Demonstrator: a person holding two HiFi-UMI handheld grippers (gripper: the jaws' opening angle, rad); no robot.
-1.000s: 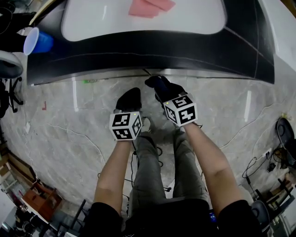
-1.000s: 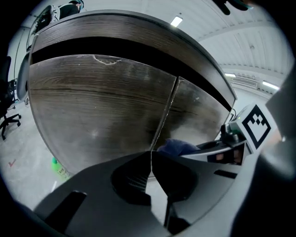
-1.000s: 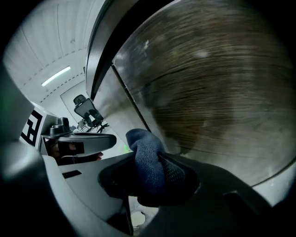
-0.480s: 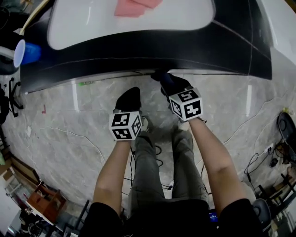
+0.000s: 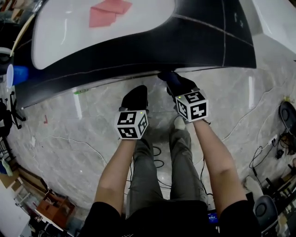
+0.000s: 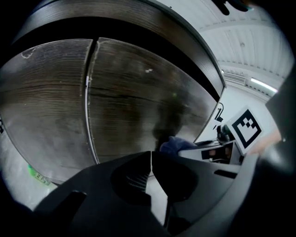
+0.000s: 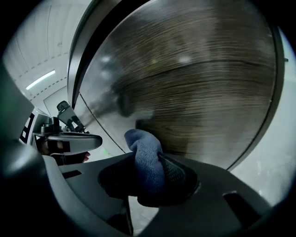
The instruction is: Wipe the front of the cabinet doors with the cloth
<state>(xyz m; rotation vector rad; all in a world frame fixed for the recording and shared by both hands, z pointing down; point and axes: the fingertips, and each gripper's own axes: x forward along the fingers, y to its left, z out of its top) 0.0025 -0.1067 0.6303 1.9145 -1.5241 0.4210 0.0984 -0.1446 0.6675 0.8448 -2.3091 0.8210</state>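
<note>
Right tool (image 7: pixel 155 173) clamped on blue cloth (image 7: pixel 144 152), bunched end protruding toward cabinet door (image 7: pixel 199 83); contact unclear. Left tool (image 6: pixel 151 163) jaws together, empty. Cloth likely soft, light, limp; best gripped at bunched middle.

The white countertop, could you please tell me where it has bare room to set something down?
Most of the white countertop is bare: everything right of and nearer than the pink folded item, up to the black surround. Only that far patch is taken.
</note>
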